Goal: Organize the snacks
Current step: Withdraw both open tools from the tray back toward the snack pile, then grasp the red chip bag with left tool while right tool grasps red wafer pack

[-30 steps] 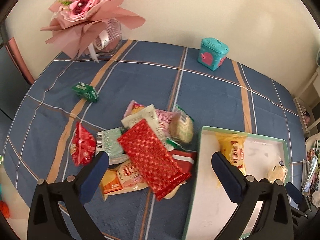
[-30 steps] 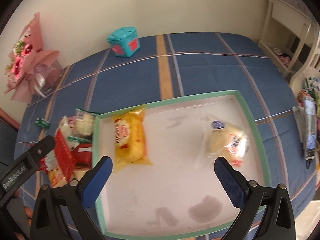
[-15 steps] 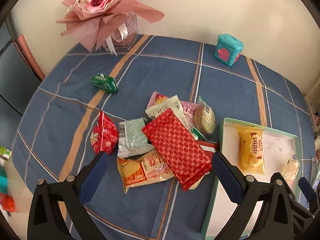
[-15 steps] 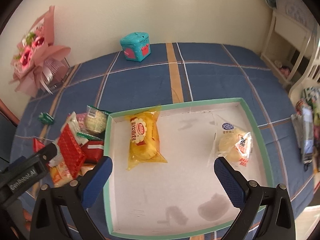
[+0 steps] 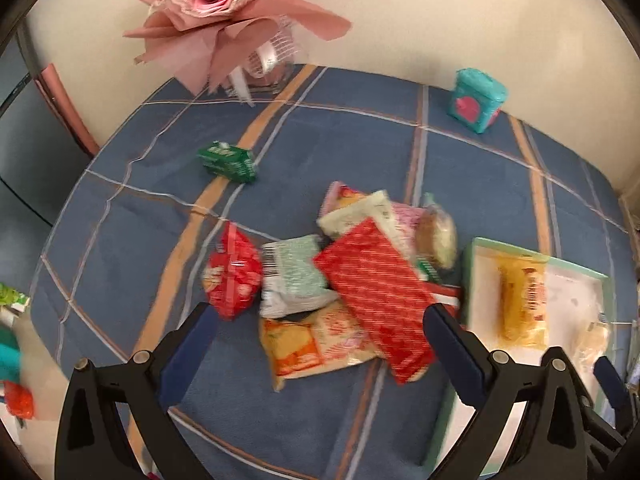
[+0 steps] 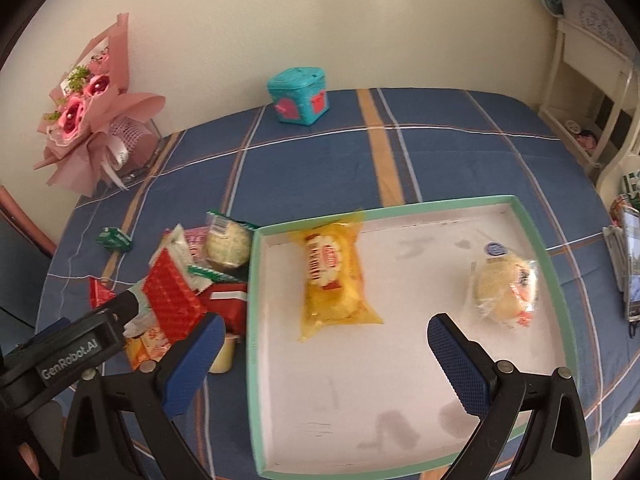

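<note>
A heap of snack packets lies on the blue plaid cloth: a long red patterned packet (image 5: 376,296) on top, a small red bag (image 5: 234,280), a green-white packet (image 5: 294,276) and an orange packet (image 5: 304,344). My left gripper (image 5: 320,340) hovers open just in front of the heap, holding nothing. To the right, a mint-rimmed white tray (image 6: 252,320) holds a yellow cake packet (image 6: 332,280) and a clear-wrapped bun (image 6: 506,288). My right gripper (image 6: 324,340) is open above the tray's near half, with nothing between its fingers.
A small green box (image 5: 228,162) lies alone left of the heap. A pink bouquet (image 5: 224,12) and a teal tin (image 5: 476,100) stand at the back by the wall. White furniture (image 6: 592,80) and a phone (image 6: 632,264) are off the table's right edge.
The left gripper has swung left, so the heap now sits between its fingers and the tray has slid to the view's right edge. The right gripper drew back slightly. Both stay open.
</note>
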`<act>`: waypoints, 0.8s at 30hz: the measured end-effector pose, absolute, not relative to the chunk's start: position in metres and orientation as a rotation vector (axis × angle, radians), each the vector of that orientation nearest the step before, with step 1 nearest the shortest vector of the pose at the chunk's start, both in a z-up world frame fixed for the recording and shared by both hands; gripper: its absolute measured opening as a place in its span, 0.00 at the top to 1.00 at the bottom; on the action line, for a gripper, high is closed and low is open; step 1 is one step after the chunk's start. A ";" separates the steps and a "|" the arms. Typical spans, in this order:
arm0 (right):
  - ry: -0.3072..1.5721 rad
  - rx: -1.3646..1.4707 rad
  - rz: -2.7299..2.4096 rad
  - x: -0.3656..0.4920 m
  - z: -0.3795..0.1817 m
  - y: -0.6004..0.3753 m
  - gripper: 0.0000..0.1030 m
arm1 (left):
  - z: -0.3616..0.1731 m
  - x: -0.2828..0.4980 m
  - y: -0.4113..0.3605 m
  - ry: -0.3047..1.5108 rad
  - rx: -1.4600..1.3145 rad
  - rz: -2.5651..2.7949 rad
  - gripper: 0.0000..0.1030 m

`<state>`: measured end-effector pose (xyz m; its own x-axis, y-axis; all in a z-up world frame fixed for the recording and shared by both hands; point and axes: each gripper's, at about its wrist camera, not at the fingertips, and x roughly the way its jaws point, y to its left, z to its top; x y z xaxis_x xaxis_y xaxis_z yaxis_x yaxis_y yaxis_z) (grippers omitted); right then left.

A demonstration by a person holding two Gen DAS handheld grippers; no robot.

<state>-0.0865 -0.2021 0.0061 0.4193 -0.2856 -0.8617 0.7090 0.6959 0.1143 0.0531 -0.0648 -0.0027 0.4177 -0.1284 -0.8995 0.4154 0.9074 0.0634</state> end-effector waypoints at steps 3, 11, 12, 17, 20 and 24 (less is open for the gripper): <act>0.960 0.496 -0.610 -0.073 0.002 -0.191 0.00 | -0.008 0.065 -0.052 1.117 0.309 -0.284 0.01; 0.995 0.488 -0.508 -0.041 -0.007 -0.166 0.00 | -0.009 0.099 -0.001 1.171 0.173 -0.190 0.01; 0.996 0.485 -0.491 -0.037 -0.007 -0.162 0.00 | -0.008 0.103 0.005 1.170 0.155 -0.185 0.01; 1.002 0.444 -0.433 -0.014 -0.007 -0.148 0.00 | -0.008 0.115 0.021 1.161 0.098 -0.209 0.01; 1.012 0.419 -0.407 -0.003 -0.009 -0.144 0.00 | -0.012 0.121 0.025 1.162 0.049 -0.226 0.01; 1.044 0.366 -0.389 0.011 -0.015 -0.139 0.00 | -0.020 0.130 0.027 1.177 0.018 -0.240 0.01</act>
<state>0.0114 -0.1393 -0.0149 0.4475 -0.1356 -0.8840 0.4760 0.8729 0.1071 0.1299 0.0270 -0.0199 0.3608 -0.1772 -0.9157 0.1957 0.9743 -0.1114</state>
